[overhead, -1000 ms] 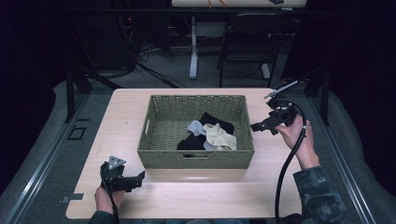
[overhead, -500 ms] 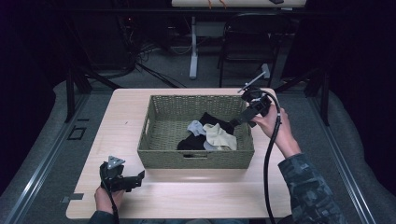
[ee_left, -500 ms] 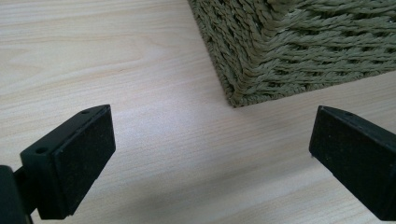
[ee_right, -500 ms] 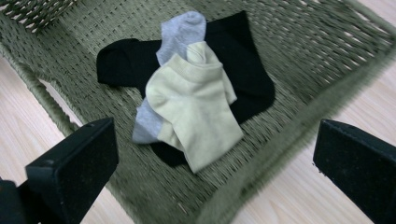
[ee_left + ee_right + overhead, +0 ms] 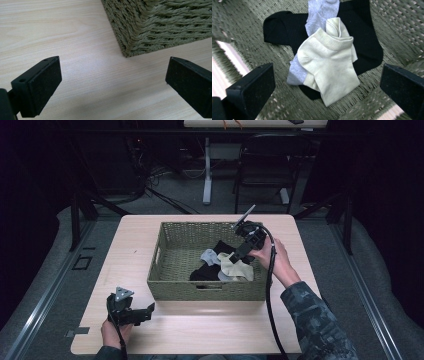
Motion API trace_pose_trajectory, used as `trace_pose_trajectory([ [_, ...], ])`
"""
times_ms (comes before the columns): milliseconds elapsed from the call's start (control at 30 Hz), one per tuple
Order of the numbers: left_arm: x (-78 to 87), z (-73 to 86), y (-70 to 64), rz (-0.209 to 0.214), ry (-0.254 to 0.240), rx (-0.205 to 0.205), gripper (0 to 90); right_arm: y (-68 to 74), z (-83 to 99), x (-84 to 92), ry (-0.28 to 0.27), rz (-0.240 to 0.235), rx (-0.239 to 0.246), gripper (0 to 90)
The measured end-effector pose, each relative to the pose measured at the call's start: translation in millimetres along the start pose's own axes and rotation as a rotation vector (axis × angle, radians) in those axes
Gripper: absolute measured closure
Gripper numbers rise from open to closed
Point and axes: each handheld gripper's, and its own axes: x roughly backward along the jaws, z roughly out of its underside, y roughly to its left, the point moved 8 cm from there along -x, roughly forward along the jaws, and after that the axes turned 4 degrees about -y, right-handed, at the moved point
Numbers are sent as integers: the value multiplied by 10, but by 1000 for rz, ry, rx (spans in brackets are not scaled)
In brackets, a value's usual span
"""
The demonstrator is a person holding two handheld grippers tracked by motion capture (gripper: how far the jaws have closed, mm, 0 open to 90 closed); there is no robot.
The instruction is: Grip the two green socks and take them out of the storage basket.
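Your right gripper [image 5: 243, 251] has swung in from beside the basket's right wall to hang over the inside of the woven basket [image 5: 172, 270], while your left gripper [image 5: 145, 310] has stayed parked on the table [image 5: 200, 330] near the basket's front left corner. Both tools are empty, with jaws spread wide; the left gripper view has only bare wood and the basket corner [image 5: 140, 37] between its pads.

The socks lie in a small heap on the basket floor toward its right half. In the right gripper view the cream ankle sock [image 5: 329, 67] sits on top, folded over a grey sock [image 5: 318, 12], and both rest on a black sock [image 5: 284, 27] spread flat beneath. From above I count 3 colours, though there may be more than 3 pieces in the pile; the overlap hides the edges.

The step in hand looks like picking the cream sock. It sits roughly centred between your jaws, which is a good line. To do it well:
1. Come straight down and keep clear of the basket's right wall.
2. Aim for the ribbed cuff or the raised fold, where the fabric stands proud of the layers below.
3. Close on the cream cloth alone; going too deep will likely catch the grey sock too.
4. Lift slowly and watch for anything trailing.
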Motion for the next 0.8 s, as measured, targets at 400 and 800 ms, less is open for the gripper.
trace_pose_trajectory([
  [400,-6,4,0,0,4,-4,3,-20,125,-425,109,14,-15,115],
  [800,-10,3,-12,4,5,-8,2,-44,172,-632,189,64,-33,394],
])
